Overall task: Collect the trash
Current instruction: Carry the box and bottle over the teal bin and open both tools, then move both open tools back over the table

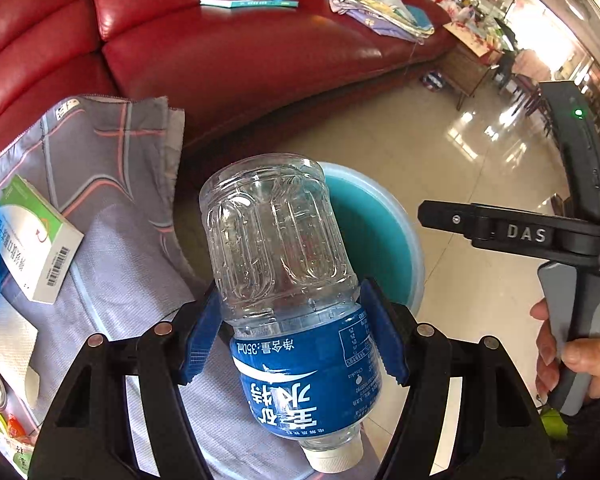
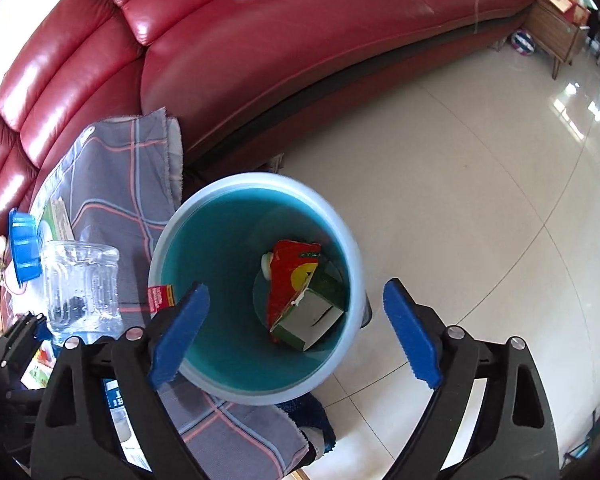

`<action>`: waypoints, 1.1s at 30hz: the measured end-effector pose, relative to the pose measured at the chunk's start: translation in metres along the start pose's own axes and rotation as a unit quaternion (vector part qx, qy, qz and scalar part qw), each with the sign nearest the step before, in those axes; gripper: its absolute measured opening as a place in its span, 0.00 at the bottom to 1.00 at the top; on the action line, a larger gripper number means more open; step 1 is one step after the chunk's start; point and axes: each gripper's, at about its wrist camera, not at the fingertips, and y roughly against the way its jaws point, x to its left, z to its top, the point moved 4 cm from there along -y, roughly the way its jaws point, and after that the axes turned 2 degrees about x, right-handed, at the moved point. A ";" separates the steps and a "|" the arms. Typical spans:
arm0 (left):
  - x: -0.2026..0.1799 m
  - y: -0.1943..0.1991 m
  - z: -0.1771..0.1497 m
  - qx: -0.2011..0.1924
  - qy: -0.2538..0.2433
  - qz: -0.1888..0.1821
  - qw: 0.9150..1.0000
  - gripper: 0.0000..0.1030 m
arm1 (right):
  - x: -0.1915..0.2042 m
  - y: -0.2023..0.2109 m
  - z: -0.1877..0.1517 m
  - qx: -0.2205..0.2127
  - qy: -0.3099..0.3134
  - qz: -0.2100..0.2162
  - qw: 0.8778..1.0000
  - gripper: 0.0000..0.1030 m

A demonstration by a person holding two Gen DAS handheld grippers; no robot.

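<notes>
1. Clear plastic fills the left wrist view: the left gripper (image 1: pixel 296 332) is clamped on an empty water bottle (image 1: pixel 288 280), its blue pads pressing the bottle's sides near the top edge of the blue label.
2. The bottle's long axis runs along the fingers, base pointing away from the camera and white cap (image 1: pixel 334 456) toward it, tilted a little to the right.
3. Just past the bottle's base, slightly right, lies the teal bin (image 1: pixel 384 240); the bottle hides most of its mouth, so I judge it is not yet over the opening.
4. To the left, on a grey plaid cloth (image 1: pixel 112 168), rest a green-and-white carton (image 1: pixel 40 236) and a paper napkin (image 1: pixel 8 340). The right device's handle (image 1: pixel 572 320) shows at the right edge.
5. From the right wrist view, the right gripper (image 2: pixel 296 332) hovers with its fingers spread wide and nothing between them, directly above the bin (image 2: pixel 256 288).
6. Inside the bin lies a red carton (image 2: pixel 292 280) and what looks like a green-and-white box (image 2: pixel 312 316).
7. The bottle (image 2: pixel 82 284) sits left of the bin's rim, so the left hand must carry it rightward and forward before letting go.
</notes>
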 end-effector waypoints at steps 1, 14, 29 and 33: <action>-0.001 -0.004 0.003 0.001 -0.001 -0.001 1.000 0.67 | -0.002 0.001 0.000 -0.002 -0.003 -0.001 1.000 0.84; -0.007 -0.037 0.012 0.031 -0.008 0.013 0.999 0.74 | -0.025 0.003 -0.001 0.003 -0.026 -0.012 1.000 0.84; 0.013 -0.013 -0.004 0.008 0.020 0.023 1.000 0.89 | -0.004 0.003 -0.007 0.016 -0.013 -0.018 1.000 0.91; 0.018 0.000 -0.010 -0.001 0.027 0.018 0.999 0.90 | 0.002 0.007 -0.012 0.016 -0.014 -0.026 0.999 0.91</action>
